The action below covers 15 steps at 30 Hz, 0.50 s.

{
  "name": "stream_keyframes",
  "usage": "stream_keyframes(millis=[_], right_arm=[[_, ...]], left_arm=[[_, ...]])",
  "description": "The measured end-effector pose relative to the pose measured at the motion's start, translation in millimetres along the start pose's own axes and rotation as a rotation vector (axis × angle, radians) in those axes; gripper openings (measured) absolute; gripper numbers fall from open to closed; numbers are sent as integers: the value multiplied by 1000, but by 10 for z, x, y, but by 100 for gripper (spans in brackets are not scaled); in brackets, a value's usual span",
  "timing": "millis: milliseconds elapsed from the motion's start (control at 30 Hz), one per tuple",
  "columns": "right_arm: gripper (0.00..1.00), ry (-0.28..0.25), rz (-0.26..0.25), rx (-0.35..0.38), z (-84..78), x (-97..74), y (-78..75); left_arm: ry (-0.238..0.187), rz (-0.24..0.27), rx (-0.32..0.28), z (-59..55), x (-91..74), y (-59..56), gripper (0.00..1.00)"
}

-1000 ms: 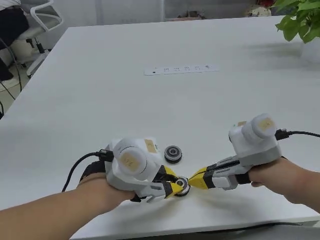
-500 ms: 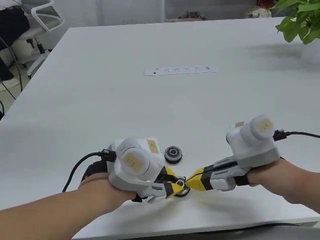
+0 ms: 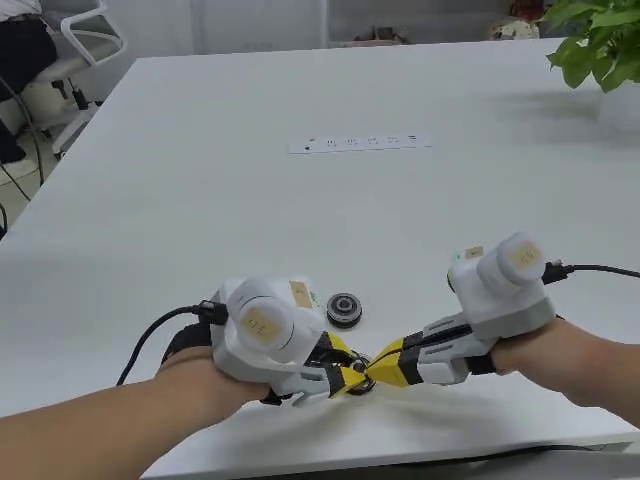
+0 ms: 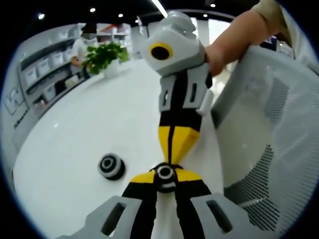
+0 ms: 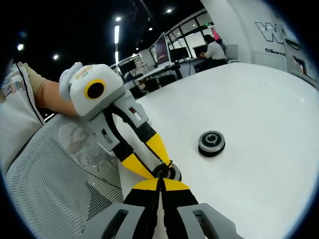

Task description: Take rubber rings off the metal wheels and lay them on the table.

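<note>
Bench [image 3: 300, 220]: one, white.
Left hand-held gripper [image 3: 347, 377]: one; I see its jaws closed on the held wheel [image 4: 165, 175] at the bench's near edge.
Right hand-held gripper [image 3: 384, 366]: one; jaws pressed together, tips against that wheel's rim. I cannot tell whether they pinch anything.
Power strip [image 3: 360, 143]: one, well apart, farther out.
Wheels: two; the loose wheel [image 3: 345, 308] lies flat on the bench near the left hand-held gripper.

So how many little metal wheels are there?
2. One small round metal wheel with a black rubber ring lies free on the white table; the second wheel is held where the left claw and right claw meet. None seems hidden.
</note>
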State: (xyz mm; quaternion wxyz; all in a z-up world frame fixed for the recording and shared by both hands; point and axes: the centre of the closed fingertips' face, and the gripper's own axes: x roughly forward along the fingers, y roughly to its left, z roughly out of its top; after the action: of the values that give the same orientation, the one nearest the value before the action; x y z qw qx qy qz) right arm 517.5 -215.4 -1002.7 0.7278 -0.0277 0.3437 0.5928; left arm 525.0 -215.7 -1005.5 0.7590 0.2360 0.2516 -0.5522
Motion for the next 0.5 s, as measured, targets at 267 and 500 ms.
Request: stream_keyframes(millis=[267, 500], right_arm=[[0, -9, -9, 14, 17, -39, -31], [0, -16, -12, 17, 49, -61, -35]], left_arm=[[4, -29, 28, 1, -53, -13, 16], [-8, -48, 17, 25, -178, -19, 20]])
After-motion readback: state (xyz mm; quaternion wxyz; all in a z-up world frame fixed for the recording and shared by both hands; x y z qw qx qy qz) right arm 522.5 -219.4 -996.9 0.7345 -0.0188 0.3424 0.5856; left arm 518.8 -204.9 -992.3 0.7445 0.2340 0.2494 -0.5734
